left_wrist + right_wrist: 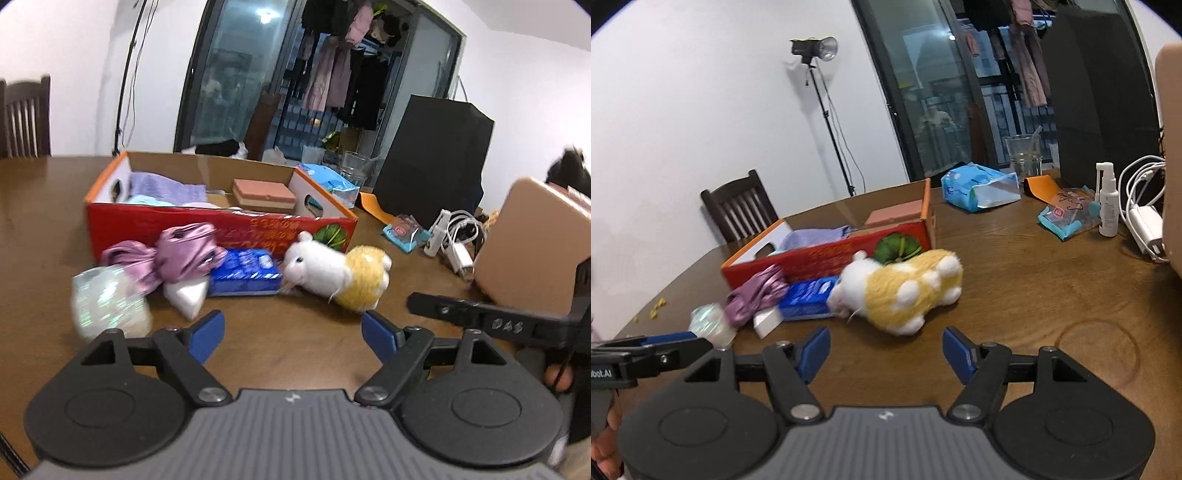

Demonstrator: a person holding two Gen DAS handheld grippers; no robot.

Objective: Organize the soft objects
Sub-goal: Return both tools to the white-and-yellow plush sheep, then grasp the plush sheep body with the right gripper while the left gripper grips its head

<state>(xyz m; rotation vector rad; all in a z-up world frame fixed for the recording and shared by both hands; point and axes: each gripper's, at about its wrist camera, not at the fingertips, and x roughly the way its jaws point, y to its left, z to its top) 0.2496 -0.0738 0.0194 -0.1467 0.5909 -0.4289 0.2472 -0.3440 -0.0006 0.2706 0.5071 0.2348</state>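
Observation:
A white and yellow plush toy (pixel 334 275) lies on the wooden table in front of a red cardboard box (pixel 221 225); it also shows in the right wrist view (pixel 901 290). Beside it lie a blue packet (pixel 245 273), a purple satin scrunchie (pixel 177 254), a white pack (pixel 186 293) and a shiny pouch (pixel 109 304). The box holds a lilac cloth (pixel 166 188) and a pink sponge (pixel 264 195). My left gripper (pixel 293 334) is open and empty, short of the toy. My right gripper (pixel 886 350) is open and empty, just short of the toy.
A blue tissue pack (pixel 979 188), a glass (pixel 1025 155), a spray bottle (pixel 1108 206), a snack bag (pixel 1067 216) and white charger cables (pixel 1141 206) sit at the far right. A tan case (pixel 532 243) stands right. A dark chair (pixel 742 208) stands behind the table (pixel 1034 295).

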